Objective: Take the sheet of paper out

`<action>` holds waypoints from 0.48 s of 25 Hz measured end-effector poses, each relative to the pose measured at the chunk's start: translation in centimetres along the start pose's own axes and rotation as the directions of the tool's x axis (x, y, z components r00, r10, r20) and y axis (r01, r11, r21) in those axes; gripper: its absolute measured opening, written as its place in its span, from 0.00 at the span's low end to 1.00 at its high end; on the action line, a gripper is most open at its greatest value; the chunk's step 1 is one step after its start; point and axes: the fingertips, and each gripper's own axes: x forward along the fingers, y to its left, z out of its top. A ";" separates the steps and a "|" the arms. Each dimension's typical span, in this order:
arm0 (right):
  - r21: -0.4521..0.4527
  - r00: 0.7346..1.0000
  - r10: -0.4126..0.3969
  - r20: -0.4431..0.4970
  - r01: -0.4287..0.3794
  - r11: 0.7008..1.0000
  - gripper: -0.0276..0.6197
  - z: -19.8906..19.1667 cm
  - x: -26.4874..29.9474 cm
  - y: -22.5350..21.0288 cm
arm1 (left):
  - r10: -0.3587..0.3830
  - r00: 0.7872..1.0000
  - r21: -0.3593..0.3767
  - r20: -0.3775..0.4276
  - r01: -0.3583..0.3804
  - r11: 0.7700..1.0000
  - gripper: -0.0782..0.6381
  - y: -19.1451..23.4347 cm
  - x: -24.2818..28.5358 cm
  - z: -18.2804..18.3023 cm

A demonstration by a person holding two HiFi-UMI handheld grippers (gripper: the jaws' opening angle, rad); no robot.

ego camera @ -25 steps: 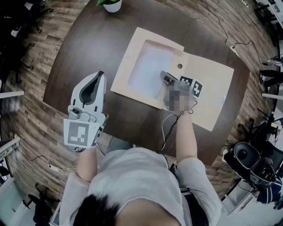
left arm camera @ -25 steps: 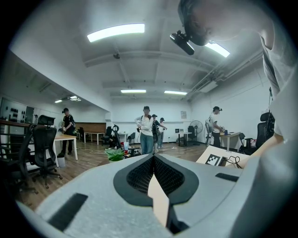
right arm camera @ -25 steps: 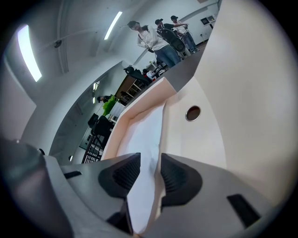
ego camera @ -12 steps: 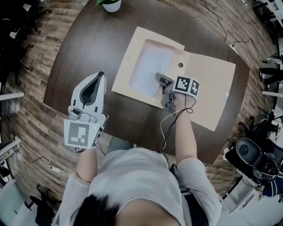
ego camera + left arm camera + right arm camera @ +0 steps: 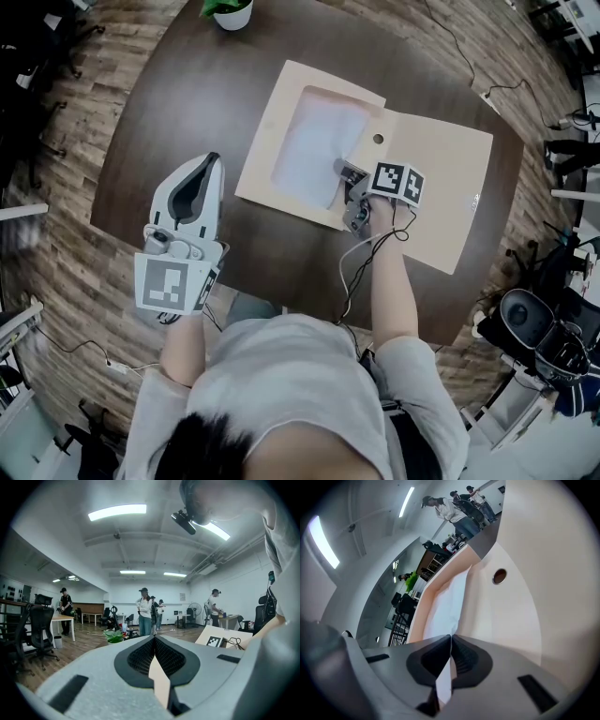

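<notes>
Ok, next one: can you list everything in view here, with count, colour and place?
table: one, dark brown, on the wooden floor
folder: one, tan, lying open on the table
sheet of paper: one, white, in the pocket of the folder's left half
potted plant: one, green in a white pot, at the table's far edge
cable: one, black, trailing off the table's near edge
people: several, standing in the room beyond
left hand-held gripper: one, grey-white, jaws together, empty, over the table's left edge
right hand-held gripper: one, grey, shut on the sheet's near edge
</notes>
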 end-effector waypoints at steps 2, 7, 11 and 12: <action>0.006 1.000 -0.019 0.007 0.019 1.000 0.06 0.2 -0.7 -0.5 | -0.009 1.000 0.002 0.004 0.009 1.000 0.10 -0.2 0.2 0.1; 0.021 0.997 -0.069 0.026 0.068 0.997 0.06 0.8 -2.2 -1.7 | -0.030 0.999 0.004 0.012 0.030 1.000 0.10 -0.7 0.8 0.3; 0.015 0.994 -0.103 0.048 0.102 0.995 0.06 1.0 -4.2 -2.5 | -0.048 0.999 0.008 0.025 0.048 0.999 0.10 -1.6 1.0 0.8; 0.011 0.992 -0.111 0.052 0.111 0.994 0.06 1.0 -4.7 -2.7 | -0.053 0.998 0.009 0.026 0.053 0.999 0.10 -1.8 1.0 1.0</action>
